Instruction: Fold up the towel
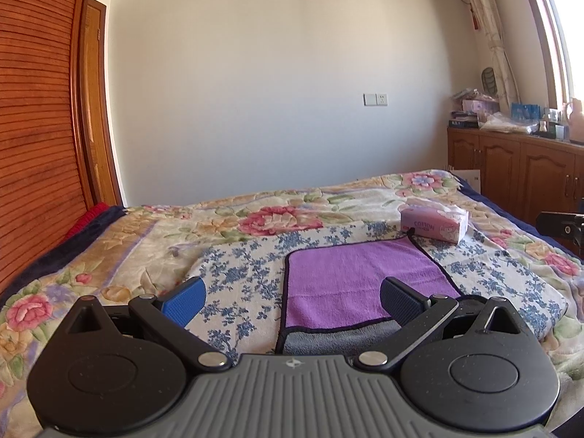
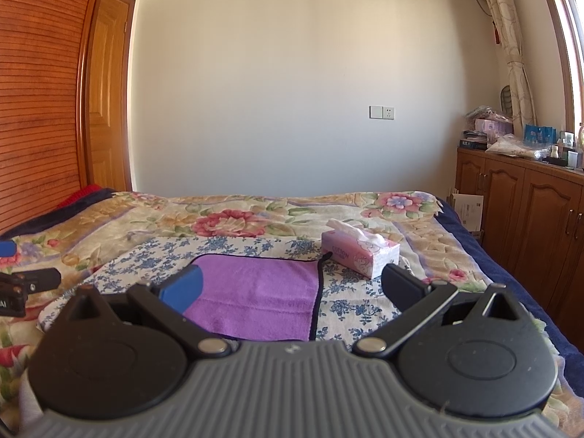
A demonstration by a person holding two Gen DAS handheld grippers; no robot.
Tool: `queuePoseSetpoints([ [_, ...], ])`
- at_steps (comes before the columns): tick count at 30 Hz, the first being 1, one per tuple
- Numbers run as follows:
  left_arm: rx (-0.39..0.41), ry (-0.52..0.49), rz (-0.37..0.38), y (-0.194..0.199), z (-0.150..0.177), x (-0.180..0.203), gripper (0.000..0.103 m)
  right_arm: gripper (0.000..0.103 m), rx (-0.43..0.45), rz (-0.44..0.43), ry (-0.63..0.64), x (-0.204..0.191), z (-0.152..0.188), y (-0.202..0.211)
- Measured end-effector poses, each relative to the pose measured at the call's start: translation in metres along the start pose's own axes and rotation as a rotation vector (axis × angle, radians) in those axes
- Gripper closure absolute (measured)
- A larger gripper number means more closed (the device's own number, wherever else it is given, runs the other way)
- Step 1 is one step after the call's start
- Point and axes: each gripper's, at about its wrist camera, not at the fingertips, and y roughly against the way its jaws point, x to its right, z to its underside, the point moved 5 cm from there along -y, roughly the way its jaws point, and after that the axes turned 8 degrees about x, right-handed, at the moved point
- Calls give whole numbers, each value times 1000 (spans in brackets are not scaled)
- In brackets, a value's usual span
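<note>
Floral bedspread (image 1: 109,241) is carrying a flat purple towel (image 1: 350,277), seemingly partly folded; left gripper (image 1: 292,303) and right gripper (image 2: 292,292) are hovering spread apart, empty.

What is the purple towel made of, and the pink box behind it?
The purple towel looks like soft microfibre or terry cloth: a fuzzy matte pile, a dark stitched edge and a grey underside showing at the near edge. The pink box looks like thin printed card or soft plastic wrap, I cannot tell which, with white tissue paper poking out.
</note>
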Motion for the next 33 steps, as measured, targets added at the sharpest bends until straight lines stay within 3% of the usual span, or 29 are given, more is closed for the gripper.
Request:
queuePoseSetpoints([
  [17, -94, -6, 23, -38, 12, 0, 0, 0, -62, -11, 15, -2, 11, -26],
  [33, -129, -11, 53, -69, 20, 2, 0, 0, -111, -23, 7, -2, 18, -51],
])
